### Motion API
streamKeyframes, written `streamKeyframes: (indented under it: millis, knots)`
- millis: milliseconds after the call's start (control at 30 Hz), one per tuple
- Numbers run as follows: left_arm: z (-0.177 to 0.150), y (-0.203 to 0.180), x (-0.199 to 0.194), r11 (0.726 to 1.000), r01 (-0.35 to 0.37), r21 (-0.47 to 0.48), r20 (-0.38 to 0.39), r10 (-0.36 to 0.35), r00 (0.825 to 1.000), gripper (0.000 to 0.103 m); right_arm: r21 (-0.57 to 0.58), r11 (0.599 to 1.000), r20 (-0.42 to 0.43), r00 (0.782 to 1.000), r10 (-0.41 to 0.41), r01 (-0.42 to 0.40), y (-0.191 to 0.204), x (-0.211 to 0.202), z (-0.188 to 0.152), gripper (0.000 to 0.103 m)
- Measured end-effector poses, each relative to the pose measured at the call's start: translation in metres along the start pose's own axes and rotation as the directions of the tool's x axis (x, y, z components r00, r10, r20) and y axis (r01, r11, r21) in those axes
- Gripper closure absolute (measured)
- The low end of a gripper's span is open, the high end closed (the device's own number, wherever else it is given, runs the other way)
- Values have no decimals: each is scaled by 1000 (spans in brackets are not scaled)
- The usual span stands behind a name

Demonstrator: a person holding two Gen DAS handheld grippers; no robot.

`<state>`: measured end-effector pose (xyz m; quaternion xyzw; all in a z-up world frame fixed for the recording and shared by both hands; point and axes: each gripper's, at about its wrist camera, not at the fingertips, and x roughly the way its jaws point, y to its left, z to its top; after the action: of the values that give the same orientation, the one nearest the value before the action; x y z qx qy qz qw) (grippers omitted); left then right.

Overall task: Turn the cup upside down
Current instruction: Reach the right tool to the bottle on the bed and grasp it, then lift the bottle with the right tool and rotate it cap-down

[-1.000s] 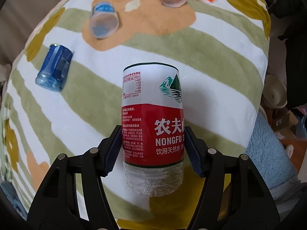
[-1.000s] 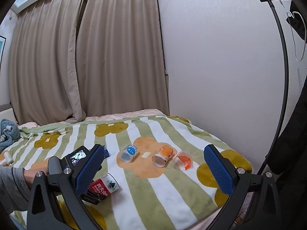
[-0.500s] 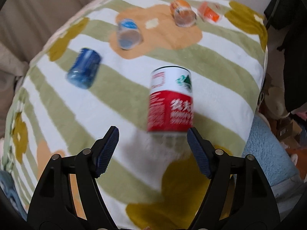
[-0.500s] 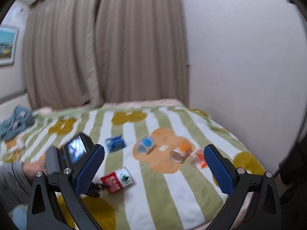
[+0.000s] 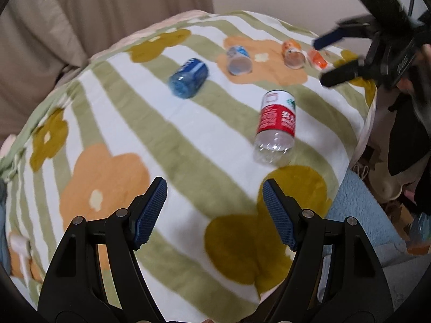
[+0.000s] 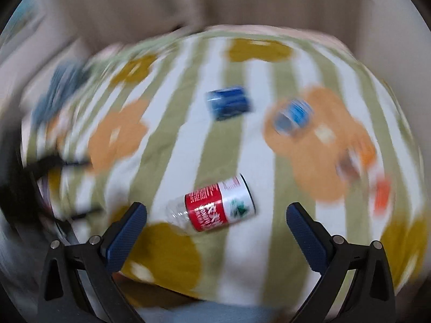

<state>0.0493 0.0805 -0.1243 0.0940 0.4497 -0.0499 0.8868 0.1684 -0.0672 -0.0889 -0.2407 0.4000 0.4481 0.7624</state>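
A red-and-white labelled cup [image 5: 277, 122] [image 6: 219, 207], cut from a clear bottle, lies on its side on the striped flower blanket [image 5: 167, 134]. Its clear base points toward my left gripper [image 5: 214, 207], which is open and empty a short way back from it. My right gripper [image 6: 216, 212] hangs open above the same cup with nothing between its fingers; the view is motion-blurred. In the left wrist view the right gripper [image 5: 334, 56] shows at the upper right, over the bed's far corner.
More cups lie on their sides farther back: a dark blue one [image 5: 188, 78] [image 6: 229, 102], a light blue-labelled one [image 5: 238, 59], an orange one [image 5: 292, 53] and a small orange-red one [image 5: 317, 59]. A pale blue fluffy cloth [image 5: 358, 207] hangs off the bed's right edge. Curtains stand behind.
My left gripper opened, let go of the red-and-white cup and drew back; the cup now lies on the blanket. My right gripper swung down from facing the room to over the cup.
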Motion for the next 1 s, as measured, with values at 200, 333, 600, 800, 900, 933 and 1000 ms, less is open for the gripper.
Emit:
streamKeyframes:
  millis: [200,333,600,800,900,933,1000]
  knots:
    - [-25,23,-13,997,-45,-64,-5,45,999,31,-576,817,-201,967,-157,14,22,55,-9,0]
    - [-39,35,-10,990,-53,-128,-35,49,998,31,-745,662,-267,947,-180,-85,40,86,-17,0]
    - [-54,45,5,979,-65,-195,-95,48,994,31,-905,348,-347,896,-278,-243,78,145,-42,23]
    - [-51,48,2,977,-40,-208,-71,26,997,31,-842,473,-421,865,-275,-260,69,157,-24,36]
    - [-48,49,-2,976,-24,-217,-44,15,999,31,-628,745,-521,833,-186,-227,51,152,9,36]
    - [-46,49,-3,975,-17,-222,-34,10,999,31,-524,826,-545,827,-140,-206,42,150,20,36]
    - [-45,51,-6,970,11,-242,-5,-13,1000,31,-305,939,-565,824,-45,-159,23,145,37,36]
